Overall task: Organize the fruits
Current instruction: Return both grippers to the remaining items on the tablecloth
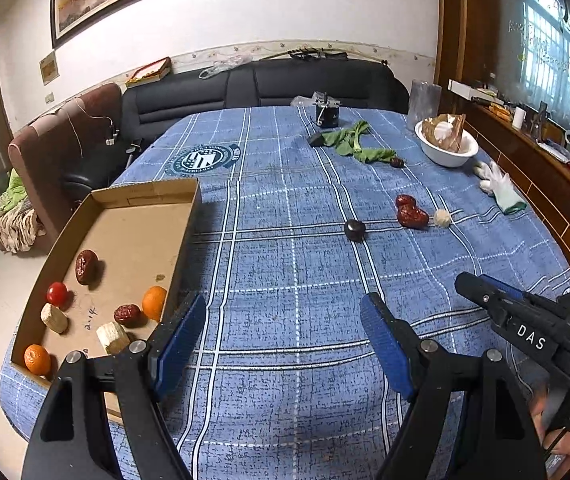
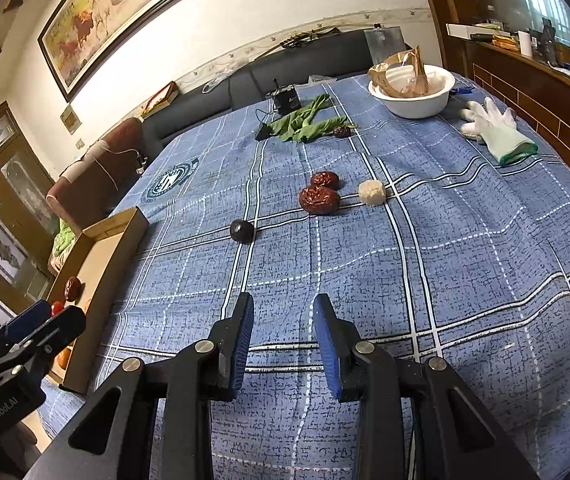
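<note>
A shallow cardboard box lies at the table's left edge and holds two oranges, a cherry tomato, two red dates and two pale chunks. On the blue checked cloth lie a dark round fruit, two red dates and a pale ball. My left gripper is open and empty beside the box. My right gripper is open and empty, its jaws narrowly apart above the cloth.
A white bowl with brown paper, a white glove, green leaves, another dark date and a small black device lie at the far end. A sofa stands behind, a wooden sideboard to the right.
</note>
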`<state>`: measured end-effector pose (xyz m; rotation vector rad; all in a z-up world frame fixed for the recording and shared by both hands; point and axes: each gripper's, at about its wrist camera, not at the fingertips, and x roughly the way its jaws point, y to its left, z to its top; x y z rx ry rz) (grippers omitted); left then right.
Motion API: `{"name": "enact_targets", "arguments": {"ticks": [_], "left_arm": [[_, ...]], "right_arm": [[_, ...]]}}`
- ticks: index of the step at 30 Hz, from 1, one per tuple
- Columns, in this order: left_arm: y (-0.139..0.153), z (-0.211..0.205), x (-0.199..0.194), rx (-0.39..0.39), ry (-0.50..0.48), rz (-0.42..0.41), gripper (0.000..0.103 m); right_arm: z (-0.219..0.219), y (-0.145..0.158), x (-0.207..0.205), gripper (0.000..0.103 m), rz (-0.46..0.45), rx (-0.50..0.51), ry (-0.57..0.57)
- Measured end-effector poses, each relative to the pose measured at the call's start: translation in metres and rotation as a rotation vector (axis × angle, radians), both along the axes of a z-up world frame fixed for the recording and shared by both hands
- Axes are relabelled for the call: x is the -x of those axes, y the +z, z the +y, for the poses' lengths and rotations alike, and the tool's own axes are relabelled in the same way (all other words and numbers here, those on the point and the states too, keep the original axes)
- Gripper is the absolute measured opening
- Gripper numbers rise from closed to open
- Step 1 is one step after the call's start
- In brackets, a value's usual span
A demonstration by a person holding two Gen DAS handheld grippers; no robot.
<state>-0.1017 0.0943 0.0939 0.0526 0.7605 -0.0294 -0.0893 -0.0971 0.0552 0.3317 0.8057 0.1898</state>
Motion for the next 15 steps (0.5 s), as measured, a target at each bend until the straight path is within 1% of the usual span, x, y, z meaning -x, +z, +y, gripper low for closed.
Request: {"name": "enact_targets", "arguments": {"ticks": [5, 9, 12, 15], "left_arm": [[-0.003, 0.003, -0.001, 0.009, 0.005, 0.009, 0.079], [-0.010, 0.005, -0.007, 0.021, 0.003, 0.034, 0.079], [-0.020, 0.011, -0.014, 0.046, -0.001, 0.071, 0.079], [-0.032, 0.020, -0.025, 0.094, -0.005, 0.129, 0.079]], "right_arm": [[0.002, -0.003, -0.001, 0.034, 0.007, 0.004, 0.007], [0.003, -0.008, -0.004, 0.034, 0.023, 0.004, 0.014], [-0.002, -0.010, -0.006, 0.034, 0.036, -0.005, 0.012], [-0.018, -0.010, -0.010, 0.034, 0.053, -0.002, -0.015]]}}
